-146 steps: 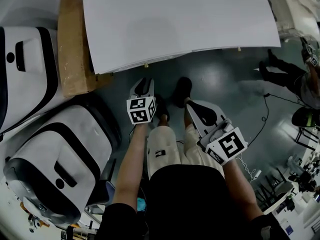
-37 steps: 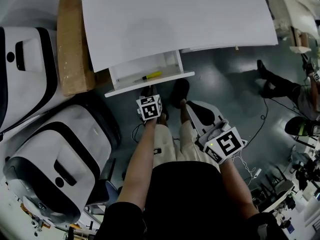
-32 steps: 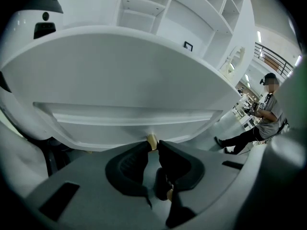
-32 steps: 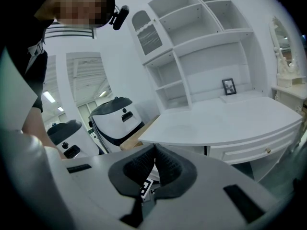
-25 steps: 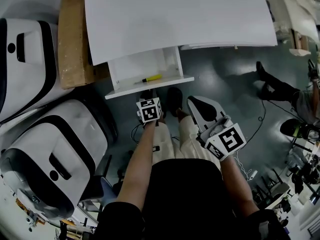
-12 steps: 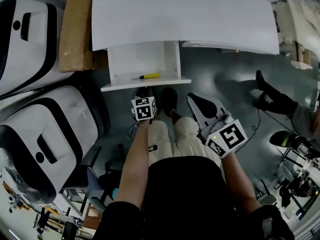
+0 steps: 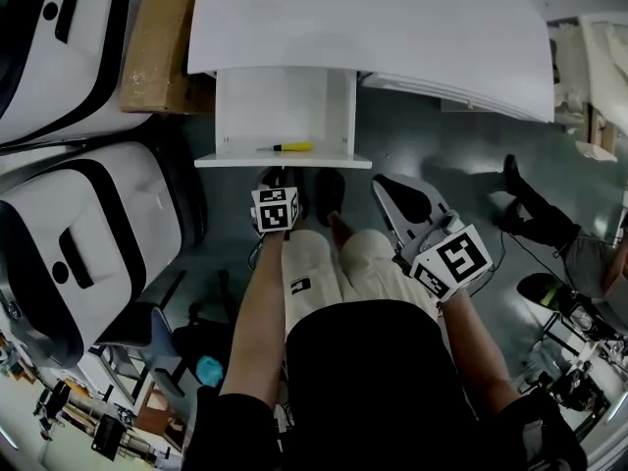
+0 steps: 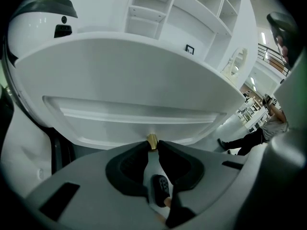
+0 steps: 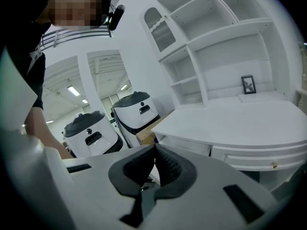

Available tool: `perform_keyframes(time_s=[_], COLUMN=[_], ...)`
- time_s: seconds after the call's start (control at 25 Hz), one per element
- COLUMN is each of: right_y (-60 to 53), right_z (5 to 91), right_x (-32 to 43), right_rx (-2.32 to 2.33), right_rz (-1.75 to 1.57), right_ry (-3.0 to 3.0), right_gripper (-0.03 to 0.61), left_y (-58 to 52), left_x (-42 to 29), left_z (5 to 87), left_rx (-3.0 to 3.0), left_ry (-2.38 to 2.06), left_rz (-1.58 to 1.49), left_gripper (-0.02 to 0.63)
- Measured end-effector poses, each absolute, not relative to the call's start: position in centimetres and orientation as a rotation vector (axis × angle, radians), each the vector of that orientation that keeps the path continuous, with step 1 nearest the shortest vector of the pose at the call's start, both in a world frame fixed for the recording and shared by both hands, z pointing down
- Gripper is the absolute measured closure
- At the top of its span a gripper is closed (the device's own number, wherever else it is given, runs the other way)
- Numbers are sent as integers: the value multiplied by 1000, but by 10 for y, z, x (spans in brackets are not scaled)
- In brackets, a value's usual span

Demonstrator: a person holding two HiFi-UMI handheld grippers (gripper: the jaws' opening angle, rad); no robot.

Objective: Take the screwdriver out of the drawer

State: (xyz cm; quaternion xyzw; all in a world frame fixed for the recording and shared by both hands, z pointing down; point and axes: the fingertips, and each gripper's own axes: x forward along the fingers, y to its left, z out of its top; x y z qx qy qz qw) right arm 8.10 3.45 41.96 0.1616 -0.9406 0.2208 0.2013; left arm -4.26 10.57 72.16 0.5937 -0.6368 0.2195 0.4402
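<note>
Head view: drawer open, screwdriver not yet taken.
Nearest us, we hold the right gripper (image 7: 386,186) off to the drawer's right, its jaws together on nothing, likely kept free for the pick. Our left gripper (image 7: 280,178) is pinched on the brass knob (image 8: 152,139) at the front edge of the drawer (image 7: 285,106), which we judge keeps it out. Just behind that front edge lies the screwdriver (image 7: 287,147), parallel to it, about mid-width. Beyond, the desk (image 7: 373,18) overhangs the drawer's back.
</note>
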Motion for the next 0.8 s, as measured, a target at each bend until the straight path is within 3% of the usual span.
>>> perform_keyframes(time_s=[0.8], right_y=[39], right_z=[408], right_x=[97], right_rx=[361], right_rz=[533], right_ry=[-2664], right_gripper=[560], left_y=[132], left_x=[-36], left_z=[714], left_rx=[1459], left_ry=[-1646], left_rz=[525], left_gripper=[526])
